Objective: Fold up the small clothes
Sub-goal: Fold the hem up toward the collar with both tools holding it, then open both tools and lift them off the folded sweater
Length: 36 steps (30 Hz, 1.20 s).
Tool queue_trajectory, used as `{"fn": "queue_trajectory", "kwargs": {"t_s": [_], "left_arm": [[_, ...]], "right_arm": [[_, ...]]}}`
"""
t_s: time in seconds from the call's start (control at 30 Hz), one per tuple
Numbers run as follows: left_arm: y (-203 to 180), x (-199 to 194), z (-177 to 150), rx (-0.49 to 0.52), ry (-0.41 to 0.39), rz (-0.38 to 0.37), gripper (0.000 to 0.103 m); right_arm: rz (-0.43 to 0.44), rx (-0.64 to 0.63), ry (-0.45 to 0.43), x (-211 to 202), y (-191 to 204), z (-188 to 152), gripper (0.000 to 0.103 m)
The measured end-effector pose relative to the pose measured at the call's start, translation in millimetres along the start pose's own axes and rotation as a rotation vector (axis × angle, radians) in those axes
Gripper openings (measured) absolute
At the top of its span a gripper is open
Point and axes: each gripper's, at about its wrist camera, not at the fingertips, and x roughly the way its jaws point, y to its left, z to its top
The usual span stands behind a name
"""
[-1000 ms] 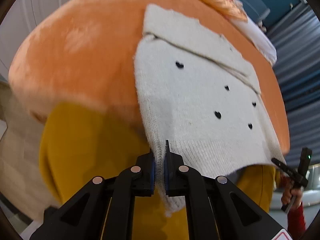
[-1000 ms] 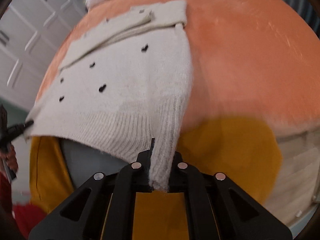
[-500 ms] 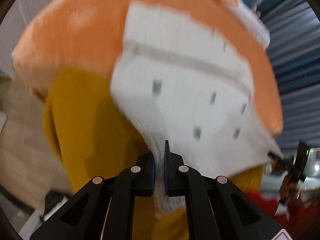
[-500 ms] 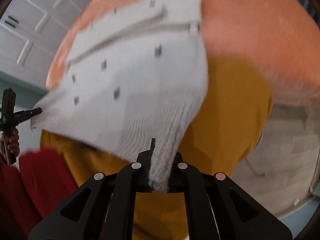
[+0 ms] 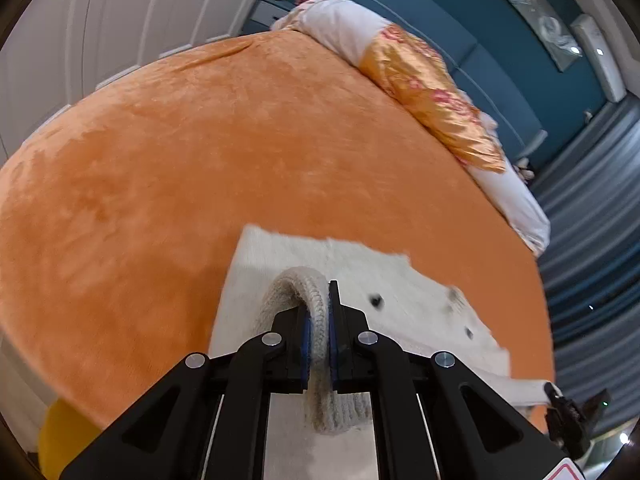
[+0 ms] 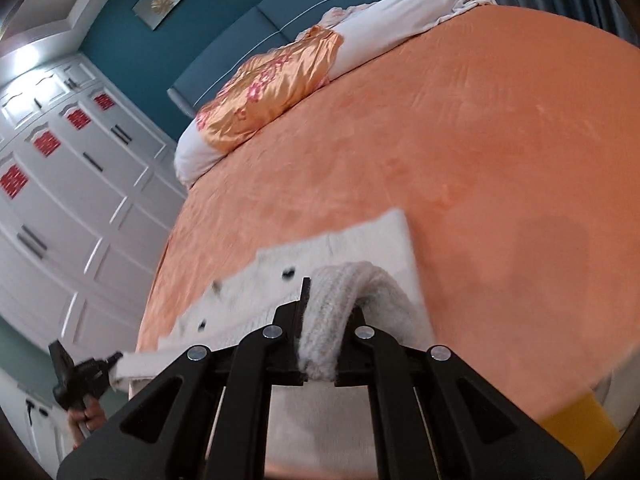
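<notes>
Left gripper: my left gripper [image 5: 318,344] has its jaws pressed together on the ribbed hem of the small white knitted sweater with black dots [image 5: 352,276]; the hem loops up over the jaw tips.
Right gripper: my right gripper [image 6: 326,332] pinches the other end of the same ribbed hem, jaws shut on the knit [image 6: 352,248].
Sweater: it lies ahead of both pairs of jaws on the orange plush bedspread [image 5: 200,152], the hem raised at the jaws and the body spread flat beyond them. I see the other gripper holding the far hem corner at the edge of each view.
Surroundings: well beyond the jaws, a white pillow with a shiny orange-gold floral cover [image 5: 432,92] runs along the head of the bed, against a blue padded headboard [image 6: 280,16]. White panelled wardrobe doors [image 6: 60,184] stand left of the right jaws; grey pleated curtains [image 5: 592,216] hang right of the left jaws.
In the way: nothing lies on the bedspread between the sweater and the pillow.
Change: a second ago the hem hung off the bed's edge over the yellow skirt; now both grippers have carried it up and forward over the sweater's body. The pinches are unchanged.
</notes>
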Motion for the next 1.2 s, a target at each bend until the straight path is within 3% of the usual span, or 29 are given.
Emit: {"fn": "queue_trajectory", "kwargs": {"t_s": [0.17,0.6,0.9,1.2], "left_arm": [[7,46,16,-0.009,-0.007,0.063,0.005],[14,126,30,0.012,0.013,0.136,0.007],[20,140,29,0.009,-0.020,0.112,0.014],[22,138,25,0.007,-0.059,0.069,0.014]], "right_arm": [[-0.014,0.055,-0.025,58,-7,21,0.005],[-0.068,0.131,0.014,143,-37,30,0.005],[-0.073,0.111,0.040,163,-44,30,0.004],[-0.056,0.072,-0.009,166,-41,26,0.009]]}}
